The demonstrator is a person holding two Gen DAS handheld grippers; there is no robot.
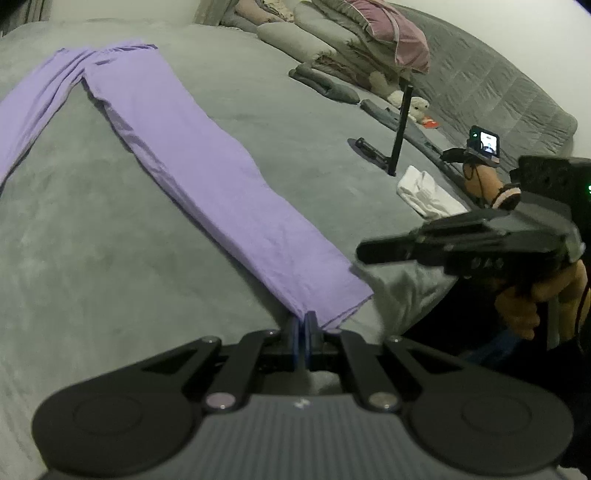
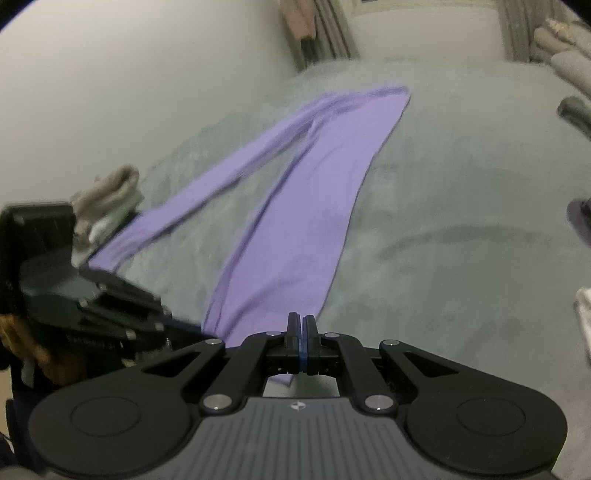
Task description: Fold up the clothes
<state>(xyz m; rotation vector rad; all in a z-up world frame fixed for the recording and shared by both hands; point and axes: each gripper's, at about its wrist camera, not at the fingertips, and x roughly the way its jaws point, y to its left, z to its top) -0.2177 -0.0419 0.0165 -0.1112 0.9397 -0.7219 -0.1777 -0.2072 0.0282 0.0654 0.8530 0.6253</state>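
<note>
A pair of purple pants (image 1: 192, 155) lies spread out on a grey bed (image 1: 92, 258), its 2 legs running away from the cameras and meeting at the waist at the far end. In the left wrist view the nearer leg stretches straight toward the left gripper (image 1: 305, 323), whose blue-padded fingers are pressed together on the corner of that leg's hem. The right gripper (image 1: 365, 254) hangs just to the right of the hem in that view, blurred, with the person's hand (image 1: 532, 295) around its handle; from there I cannot tell how its fingers stand. In the right wrist view the right gripper (image 2: 302, 325) has its fingers closed flat against each other, and purple fabric shows just in front of and beneath them, so it appears to pinch the hem as well, though the contact itself is hidden. The left gripper (image 2: 110, 306) shows at the left edge of that view, beside the other leg of the pants (image 2: 295, 229). On the far right of the bed lie a folded white cloth (image 1: 428, 195), a black tripod (image 1: 400, 125) and a heap of pillows (image 1: 332, 33)
</note>
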